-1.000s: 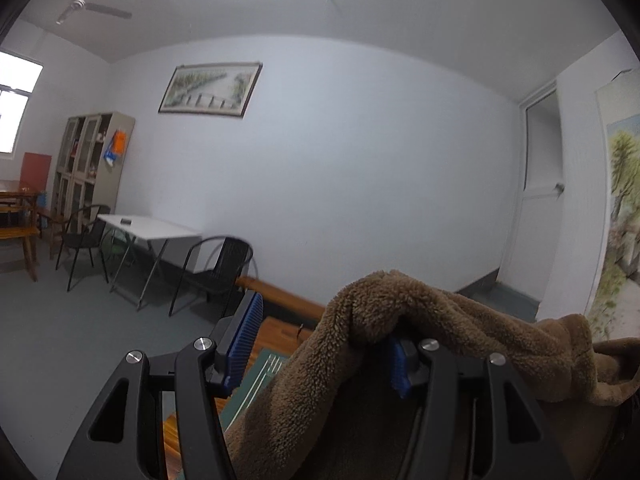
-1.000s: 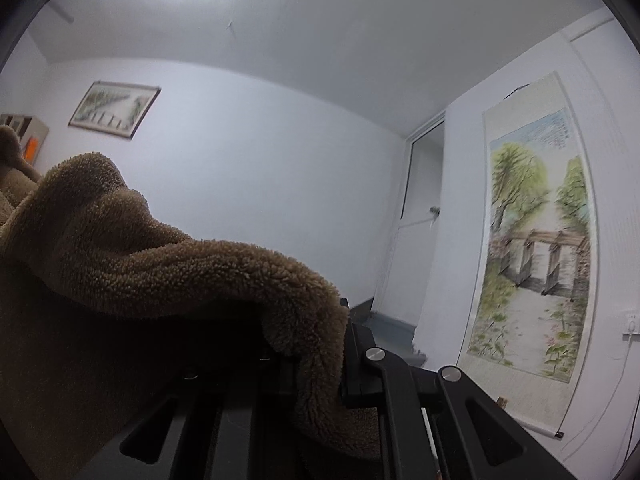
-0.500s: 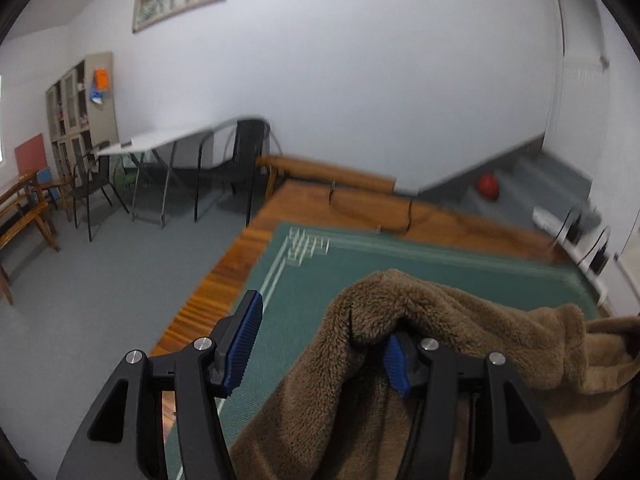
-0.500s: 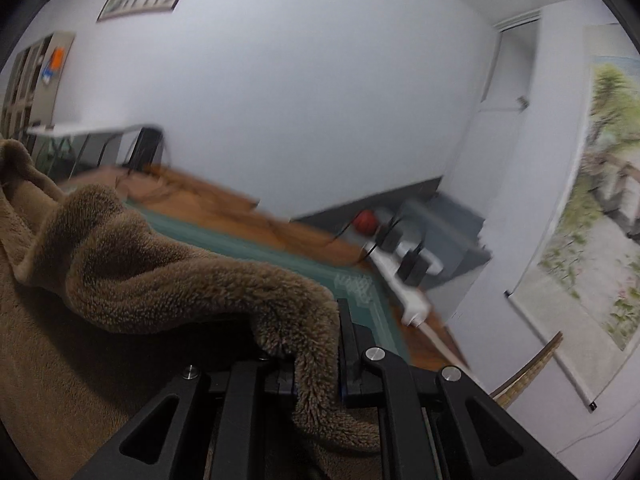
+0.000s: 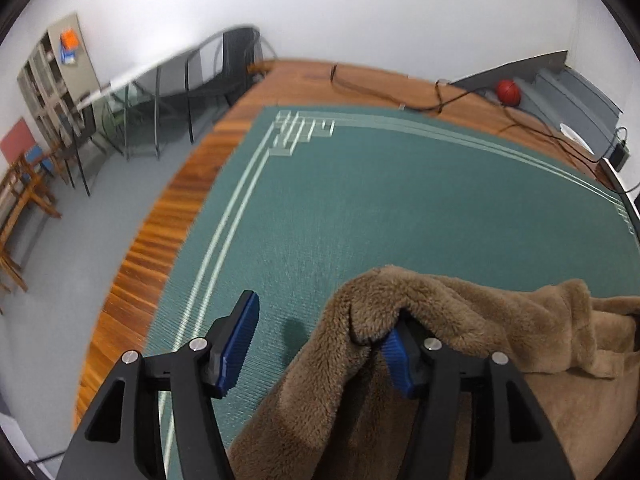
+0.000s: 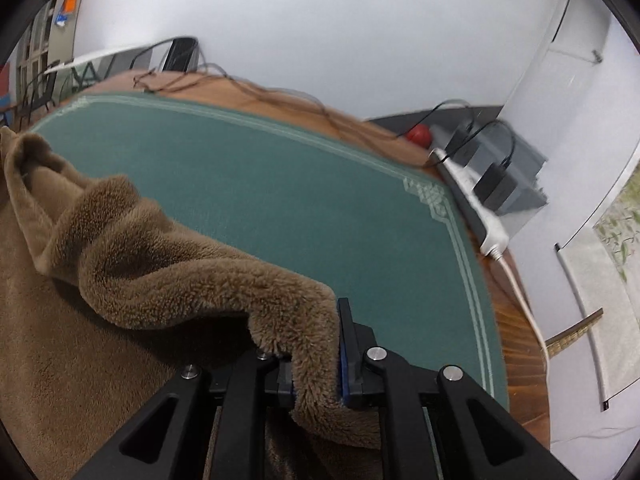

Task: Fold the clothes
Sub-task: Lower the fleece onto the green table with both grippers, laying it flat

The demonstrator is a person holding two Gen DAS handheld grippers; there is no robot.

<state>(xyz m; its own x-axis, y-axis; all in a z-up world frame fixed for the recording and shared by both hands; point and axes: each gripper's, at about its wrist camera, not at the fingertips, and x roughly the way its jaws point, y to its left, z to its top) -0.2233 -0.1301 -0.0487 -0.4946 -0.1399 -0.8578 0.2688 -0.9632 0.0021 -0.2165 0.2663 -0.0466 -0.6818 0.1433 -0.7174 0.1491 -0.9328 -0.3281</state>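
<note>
Right gripper point(image 6: 316, 354) pinches the fleece garment point(image 6: 168, 264), lower centre | left gripper point(image 5: 316, 344) gapes, fleece draped over one finger | spreading above the green mat point(image 5: 360, 200).

I see a green mat point(image 5: 360, 208) on wooden boards point(image 5: 160, 240), white walls point(image 5: 360, 8), chairs point(image 5: 232, 68) far left, a red ball point(image 5: 508, 91) far right.

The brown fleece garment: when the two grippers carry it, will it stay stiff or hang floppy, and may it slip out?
The brown fleece garment probably behaves floppy: it sags in soft folds between the right gripper and the left gripper. Its thick pile suggests some bulk. Slipping looks more likely on the left, where the cloth only drapes over one finger.
</note>
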